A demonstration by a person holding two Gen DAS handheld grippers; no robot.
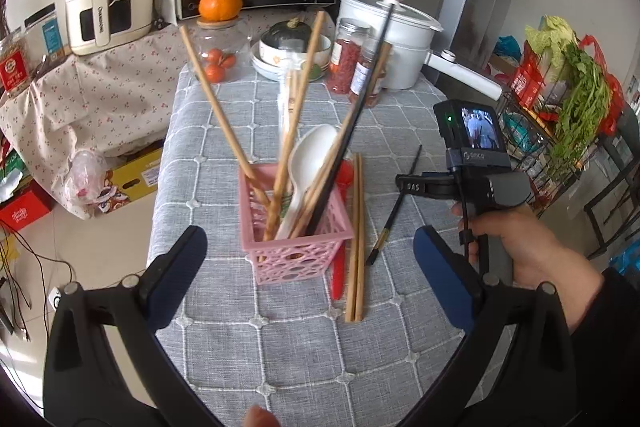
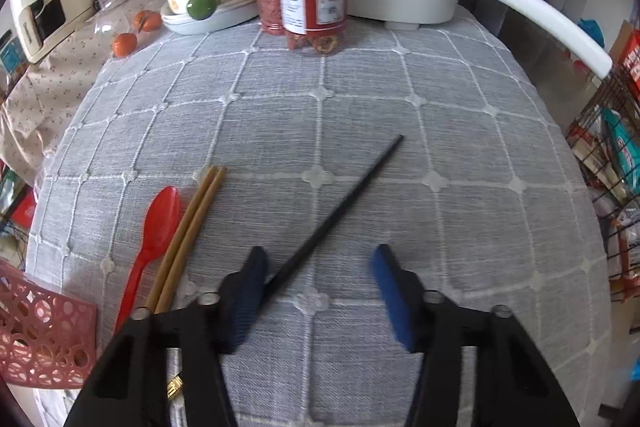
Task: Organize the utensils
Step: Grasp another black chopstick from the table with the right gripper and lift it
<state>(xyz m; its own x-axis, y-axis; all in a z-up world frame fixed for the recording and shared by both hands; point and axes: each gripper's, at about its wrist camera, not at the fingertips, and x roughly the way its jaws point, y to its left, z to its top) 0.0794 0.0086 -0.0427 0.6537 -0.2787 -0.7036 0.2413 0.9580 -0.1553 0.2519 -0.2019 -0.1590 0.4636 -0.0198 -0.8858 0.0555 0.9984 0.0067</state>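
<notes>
Black chopstick (image 2: 340,211) lying loose on the counter (image 2: 460,155), its long axis running diagonally up-right from beside the left pad of the released, empty right gripper (image 2: 318,291), nearer than the likewise released left gripper (image 1: 310,267) facing the pink basket (image 1: 296,251).

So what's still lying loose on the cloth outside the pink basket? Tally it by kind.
Red plastic spoon: 1
Wooden chopsticks, lying side by side as a pair: 2
Black chopstick, lying on its own: 1
Total: 4 loose utensils beside the pink basket.
</notes>
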